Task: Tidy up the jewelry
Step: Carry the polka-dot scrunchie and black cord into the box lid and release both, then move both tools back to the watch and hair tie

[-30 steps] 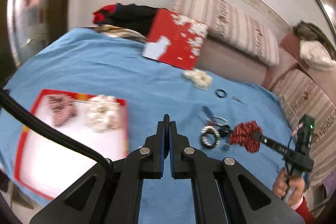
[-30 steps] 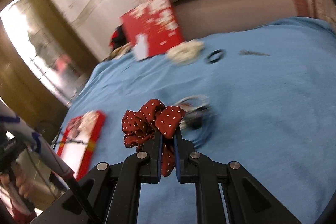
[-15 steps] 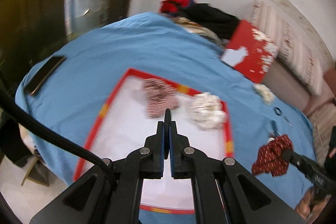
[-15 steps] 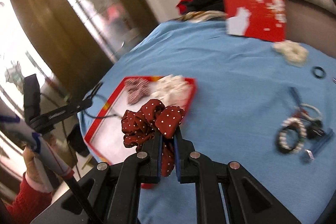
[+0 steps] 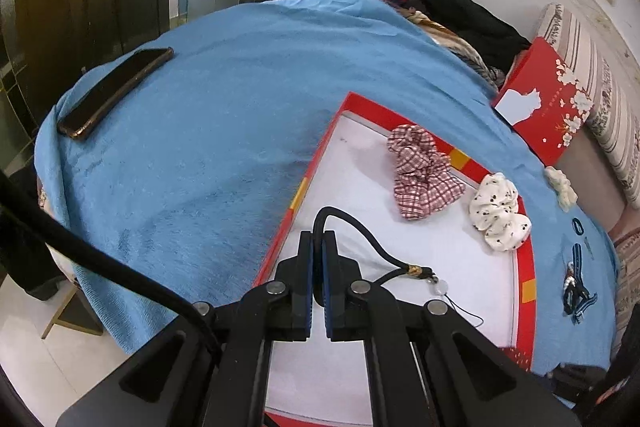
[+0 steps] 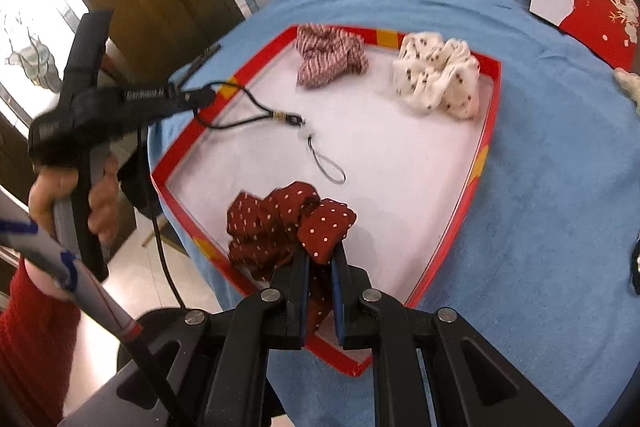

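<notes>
Right tool [image 6: 320, 263] pinches the red scrunchie [image 6: 280, 223] over the near corner of the tray [image 6: 486, 155], not yet released. Left tool [image 5: 317, 267] is pressed together on a black cord [image 5: 360, 231], its charm end trailing over the tray floor. Already in the tray: plaid scrunchie [image 5: 420, 171] and white scrunchie [image 5: 500, 211]. Outstanding on the blue cover [image 5: 200, 147]: a cream scrunchie [image 5: 562, 185], a ring [image 5: 577, 225] and a tangle of small pieces [image 5: 576, 287]. Judged about half complete.

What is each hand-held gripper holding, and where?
Right hand-held gripper: dark red polka-dot scrunchie, pinched at its near edge. Left hand-held gripper: black lanyard cord, at its loop.
</notes>
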Motion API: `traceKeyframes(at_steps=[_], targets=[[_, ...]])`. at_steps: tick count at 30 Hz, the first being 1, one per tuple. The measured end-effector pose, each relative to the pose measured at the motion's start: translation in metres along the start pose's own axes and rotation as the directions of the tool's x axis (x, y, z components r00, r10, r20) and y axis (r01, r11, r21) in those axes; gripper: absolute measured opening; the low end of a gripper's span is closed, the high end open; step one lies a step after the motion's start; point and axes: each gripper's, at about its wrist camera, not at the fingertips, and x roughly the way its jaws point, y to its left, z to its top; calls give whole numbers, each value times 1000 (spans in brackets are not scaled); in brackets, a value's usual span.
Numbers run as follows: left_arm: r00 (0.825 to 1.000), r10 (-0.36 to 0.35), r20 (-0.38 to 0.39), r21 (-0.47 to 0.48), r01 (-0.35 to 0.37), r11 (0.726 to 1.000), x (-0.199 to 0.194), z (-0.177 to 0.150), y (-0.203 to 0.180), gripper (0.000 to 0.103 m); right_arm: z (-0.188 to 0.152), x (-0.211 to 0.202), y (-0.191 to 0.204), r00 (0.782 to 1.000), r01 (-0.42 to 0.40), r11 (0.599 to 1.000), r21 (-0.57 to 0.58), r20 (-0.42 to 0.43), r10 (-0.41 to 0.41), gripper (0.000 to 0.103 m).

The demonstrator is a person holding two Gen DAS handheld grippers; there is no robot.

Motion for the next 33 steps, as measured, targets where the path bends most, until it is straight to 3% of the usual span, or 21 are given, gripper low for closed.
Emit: traceKeyframes(at_steps=[8,10,12,14,15,18,22,27,33], targets=[[1000,6,3,-5,-6,1000,6,4,-2,5,-6,1,0,999,40,999,-2,-8,-40,16],[1000,15,4,-3,-15,1000,4,3,-3,20,-5,-1,2,999,42,999,-9,1,-42,26],[1000,22,22,-9,-22,1000,-4,1,-4,48,-6,-8,6,998,54,998,-19,21,-54,36],[999,22,43,-14,-21,1000,-14,-1,-5,55,-5,-14,9,997,62,998,-26,43,-61,50],[999,22,49,-12,-22,1000,-19,-1,-6,57,-5,-17,9,997,65,997,-28,53,-64,51],[997,39,70,-4,-39,999,-32,-2,-11,58,-6,-29,10,994,79,996,-33,84,-76,51],[996,37,85,102,-46,994,-43,-3,-36,58,-15,-56,3,985,104,994,-16,143,-101,51],[999,42,-26,275,-33,961,-13,-15,-83,58,-31,-93,-22,966,157,987,39,201,-162,51],[989,100,-106,295,-65,953,32,-23,-99,55,-48,-145,-62,927,244,961,129,262,-270,51]])
